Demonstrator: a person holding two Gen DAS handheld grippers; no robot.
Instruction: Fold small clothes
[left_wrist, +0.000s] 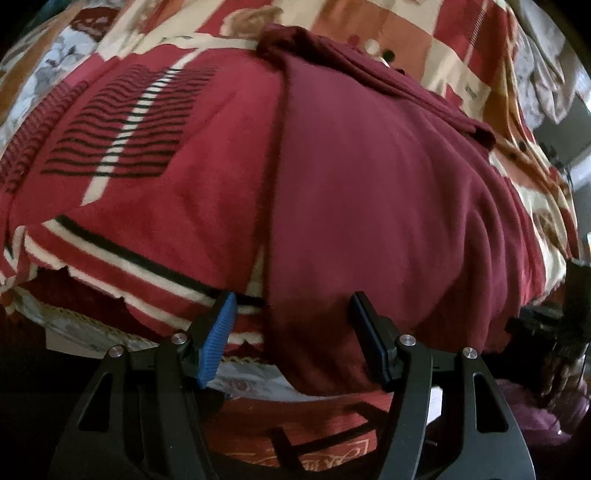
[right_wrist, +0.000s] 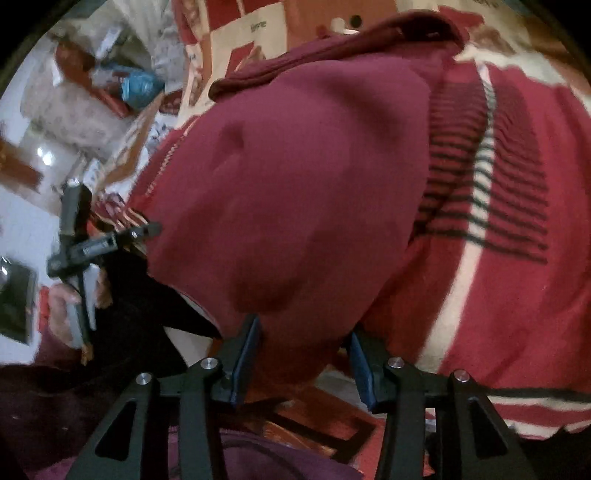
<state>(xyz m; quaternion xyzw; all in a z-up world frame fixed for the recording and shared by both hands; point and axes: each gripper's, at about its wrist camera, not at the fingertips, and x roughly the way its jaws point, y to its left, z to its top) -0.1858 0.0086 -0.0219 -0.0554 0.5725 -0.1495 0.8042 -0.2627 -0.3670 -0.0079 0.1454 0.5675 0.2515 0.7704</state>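
A maroon garment (left_wrist: 369, 184) lies spread on a red striped blanket (left_wrist: 147, 147), and its near hem hangs over the bed's edge. My left gripper (left_wrist: 295, 323) is open, with that hem lying loosely between its blue-padded fingers (left_wrist: 221, 325). In the right wrist view the same maroon garment (right_wrist: 295, 184) bulges up. Its near corner droops between the jaws of my right gripper (right_wrist: 304, 356), which stand open with neither pad pressing the cloth. At the left of that view a person's hand (right_wrist: 61, 306) holds the other tool's handle.
Beyond the garment lies a quilt of beige, orange and red squares (left_wrist: 406, 33). Below the bed's edge there is a red patterned rug (left_wrist: 295, 439). Bags and clutter (right_wrist: 92, 92) sit on the floor at the far left of the right wrist view.
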